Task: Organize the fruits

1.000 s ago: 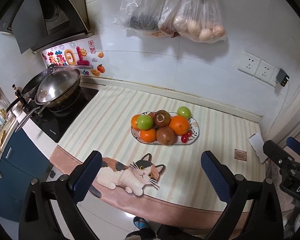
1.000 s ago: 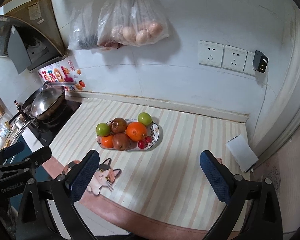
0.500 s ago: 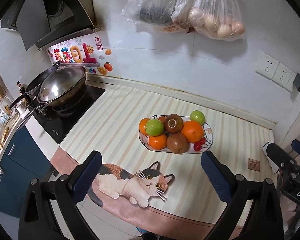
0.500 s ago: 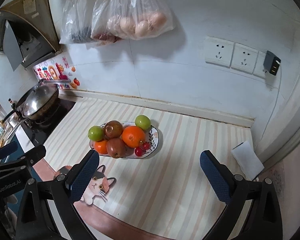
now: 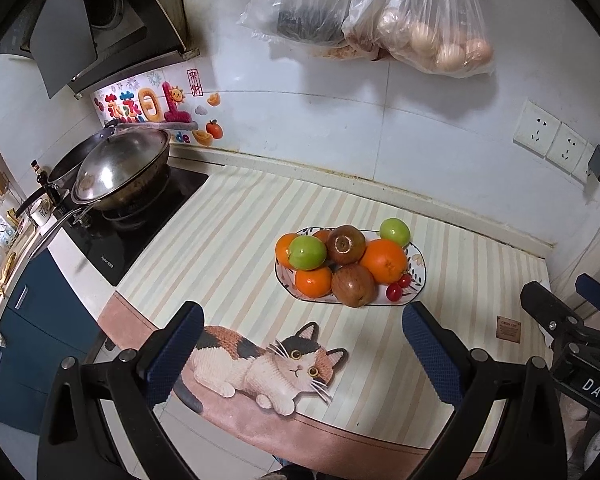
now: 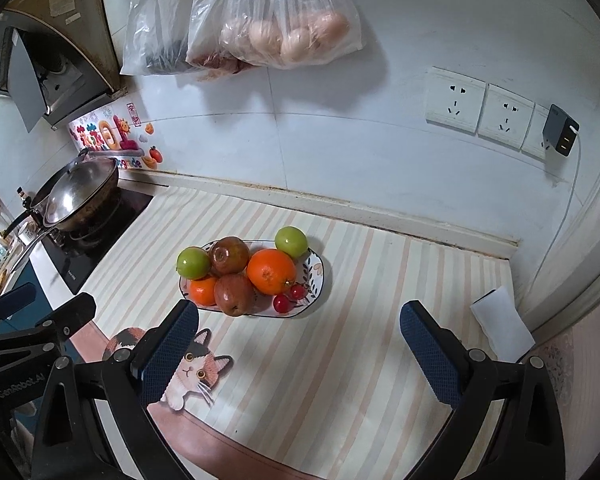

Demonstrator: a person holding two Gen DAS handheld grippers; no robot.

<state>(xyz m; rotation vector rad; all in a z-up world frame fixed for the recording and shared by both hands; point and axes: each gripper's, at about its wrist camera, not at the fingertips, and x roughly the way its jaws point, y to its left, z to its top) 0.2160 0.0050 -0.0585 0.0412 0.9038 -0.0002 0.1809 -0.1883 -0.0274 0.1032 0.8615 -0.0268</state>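
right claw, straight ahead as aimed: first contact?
Likely the striped mat, bare between the open right claw fingers. The fruit plate sits beyond, left of centre. Depth is unclear.

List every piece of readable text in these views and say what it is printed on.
"DAS": on the black body of the right gripper, cut off at the frame edge.
"GenRobot.AI": on the black body of the left gripper.
Colourful wall sticker: Chinese characters, too stylised to read.
Small brown label on the striped mat: too small.
Black induction hob brand: blurred.
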